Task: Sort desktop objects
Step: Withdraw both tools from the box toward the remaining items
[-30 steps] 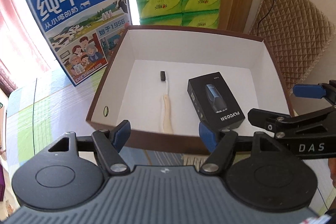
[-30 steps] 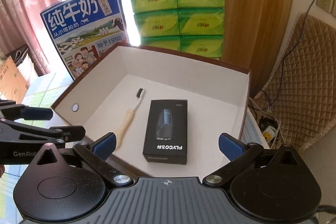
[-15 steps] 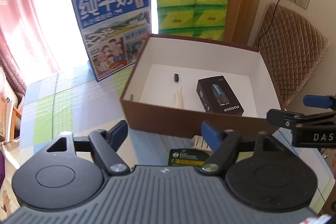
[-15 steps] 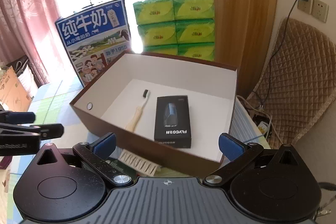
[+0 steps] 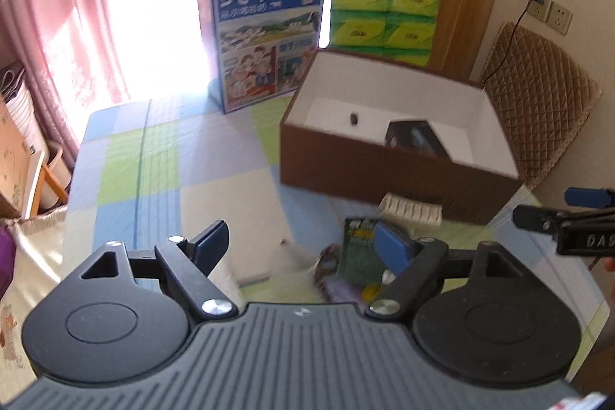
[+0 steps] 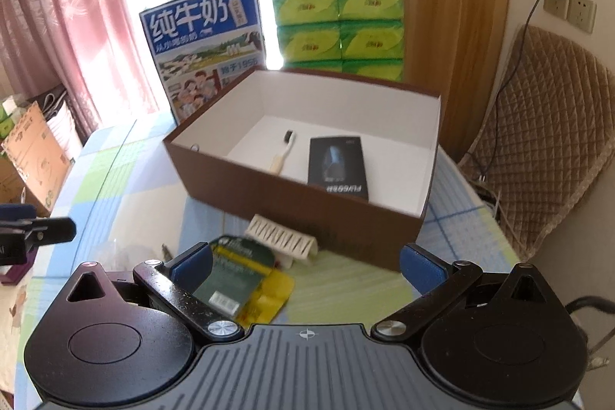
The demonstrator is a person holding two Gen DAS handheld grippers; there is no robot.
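A brown box [image 6: 307,206] with a white inside stands on the checked tablecloth; in it lie a toothbrush [image 6: 283,152] and a black shaver carton [image 6: 338,166]. The same box [image 5: 384,164] shows in the left wrist view. In front of it lie a white comb-like piece [image 6: 282,239], a green and yellow blister pack [image 6: 238,283] and, seen from the left, a beaded bracelet [image 5: 326,266] and clear wrapping [image 5: 284,258]. My left gripper [image 5: 300,246] is open above these loose items. My right gripper [image 6: 305,264] is open, back from the box, its left finger over the blister pack.
A blue milk carton box [image 5: 265,41] and stacked green tissue packs [image 6: 338,25] stand behind the brown box. A quilted chair back [image 6: 546,125] is at the right, pink curtains [image 5: 57,6] and cardboard boxes [image 6: 30,156] at the left. The table's left part [image 5: 146,171] holds nothing.
Both grippers have pulled back and away from the box, which now looks smaller and farther. The loose items in front of the box have come into view. Both stay open.
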